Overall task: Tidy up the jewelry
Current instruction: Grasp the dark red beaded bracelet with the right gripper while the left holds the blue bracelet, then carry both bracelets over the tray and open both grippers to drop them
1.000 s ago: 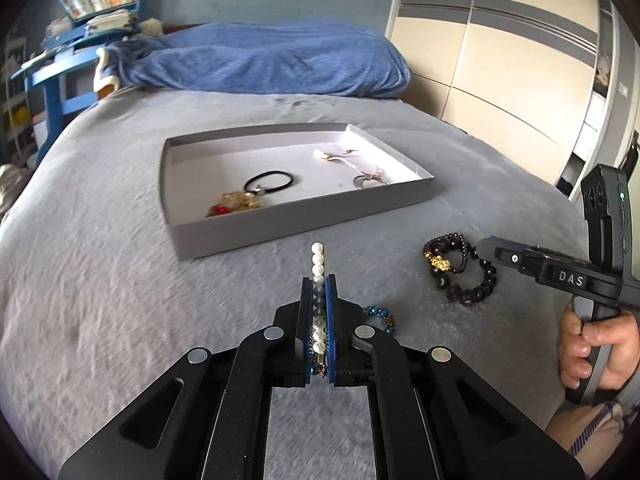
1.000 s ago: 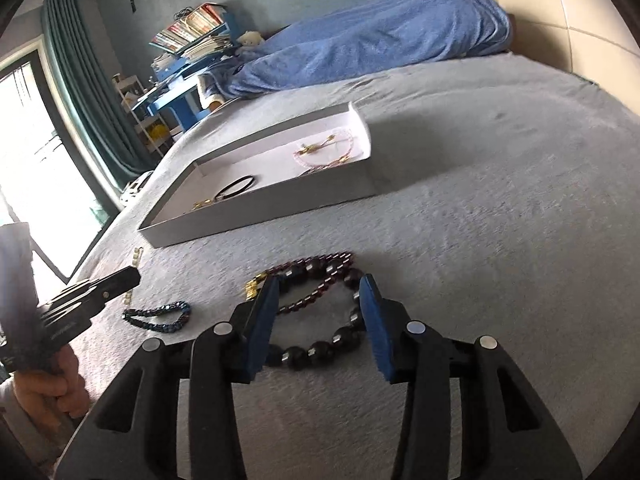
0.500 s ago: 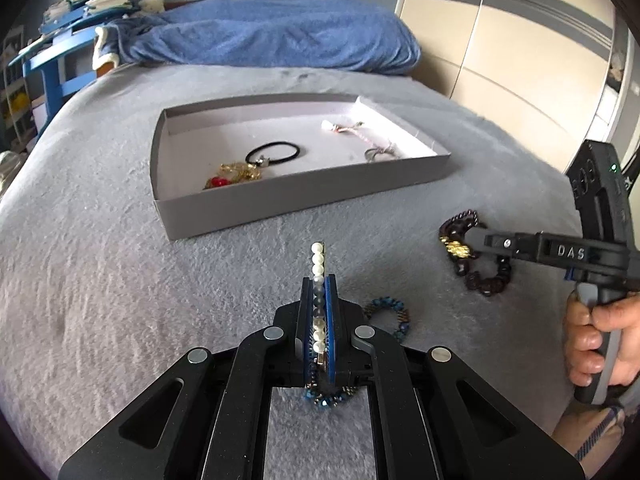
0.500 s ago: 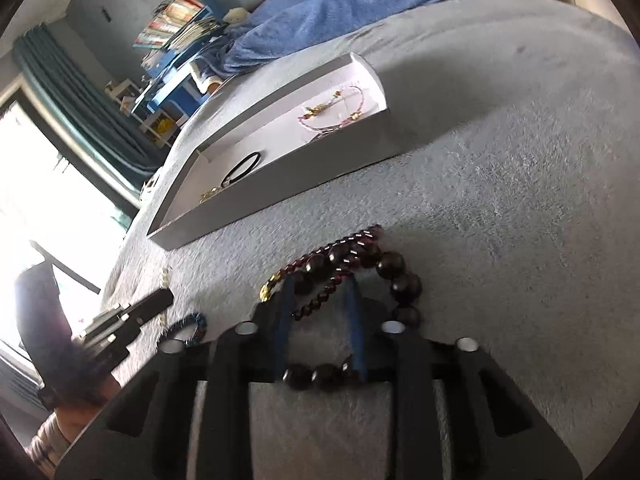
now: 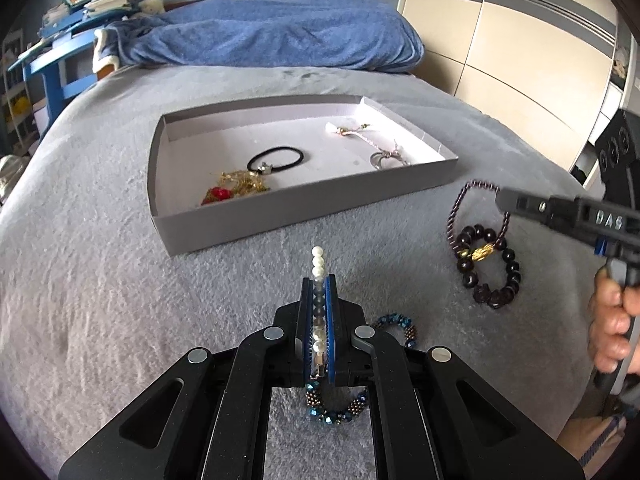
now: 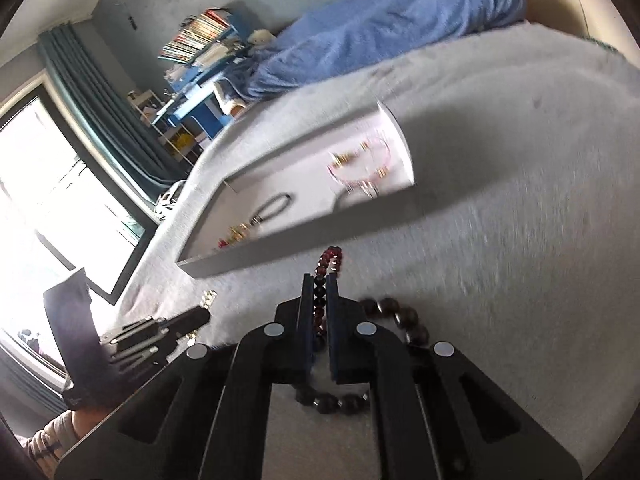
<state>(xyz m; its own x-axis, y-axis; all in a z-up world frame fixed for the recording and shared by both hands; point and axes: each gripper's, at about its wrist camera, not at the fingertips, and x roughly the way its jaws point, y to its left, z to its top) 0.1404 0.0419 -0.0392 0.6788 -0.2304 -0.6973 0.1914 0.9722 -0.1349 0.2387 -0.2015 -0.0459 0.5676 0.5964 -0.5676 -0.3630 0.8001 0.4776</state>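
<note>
**Tools clamp 2 strands beside the tray**

Right tool (image 6: 320, 280) has just been closing, and its blue pads now pinch the thin garnet-coloured strand (image 6: 331, 258). The left-wrist view shows that strand hanging in a loop from the tool tip, while the dark wooden bead bracelet (image 5: 490, 268) tangled with it trails down to the grey bed cover (image 5: 100, 280). Left tool (image 5: 319, 288) is clamped on a pearl strand (image 5: 318, 260), a few pearls poking out past its tips. A blue beaded bracelet (image 5: 340, 408) lies on the cover just under that tool, untouched.

The grey tray (image 5: 304, 206) sits on the bed ahead of both tools. Already in it are a black hair tie (image 5: 276, 159), a gold chain with a red piece (image 5: 232, 186), and a pink cord with a ring (image 5: 372, 144).

The step in hand looks like lifting the dark strands clear for the carry to the tray. To do it well:

1. Raise the right tool steadily until the large beads hang free; a snatch could swing them, or they may slip off.
2. Clear the tray's near wall with the lowest bead before moving across.
3. Aim for bare floor between the hair tie and the pink cord.
4. Keep the left tool clamped and out of the right tool's path.
</note>
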